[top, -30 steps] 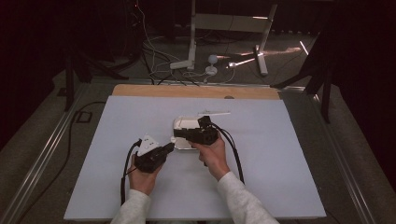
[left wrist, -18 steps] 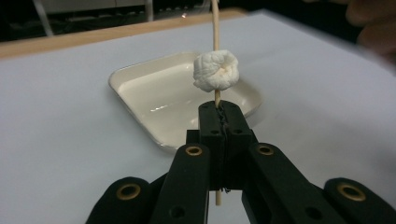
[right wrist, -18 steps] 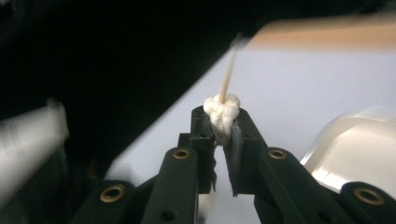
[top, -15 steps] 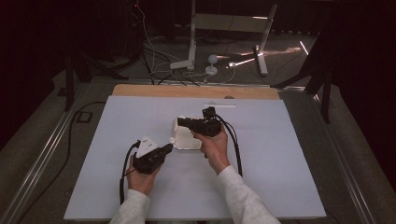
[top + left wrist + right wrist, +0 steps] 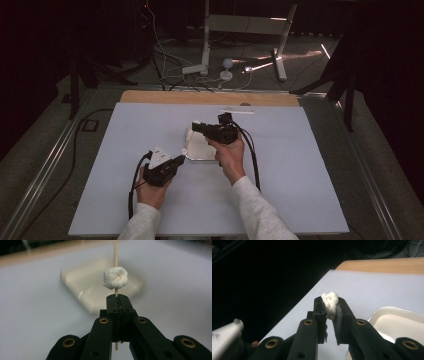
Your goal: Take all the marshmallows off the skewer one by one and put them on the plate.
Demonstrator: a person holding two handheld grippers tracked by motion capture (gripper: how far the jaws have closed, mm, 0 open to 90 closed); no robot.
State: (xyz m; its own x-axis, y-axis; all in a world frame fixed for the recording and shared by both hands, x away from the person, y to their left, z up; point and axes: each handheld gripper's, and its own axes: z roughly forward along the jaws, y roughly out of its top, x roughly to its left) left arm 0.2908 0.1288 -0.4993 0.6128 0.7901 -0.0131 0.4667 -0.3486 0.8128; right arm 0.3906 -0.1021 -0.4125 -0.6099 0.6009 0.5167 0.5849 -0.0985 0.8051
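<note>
Left gripper view: left claw [image 5: 117, 298] clamps skewer [image 5: 115, 255]; right claw [image 5: 331, 305] pinches marshmallow [image 5: 330, 302] beside tray [image 5: 397, 325].

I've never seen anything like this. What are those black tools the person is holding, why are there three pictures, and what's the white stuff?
A person sits at a table holding a hand-operated two-jaw clamp in each hand. One camera looks down from above; two more ride on the clamps, looking along their jaws. The left gripper is shut on a thin wooden skewer with one marshmallow threaded on it. The right gripper pinches a second marshmallow, squashed between its jaws. A shallow white tray lies on the table between them. It looks as if marshmallows are being put onto the skewer.
</note>
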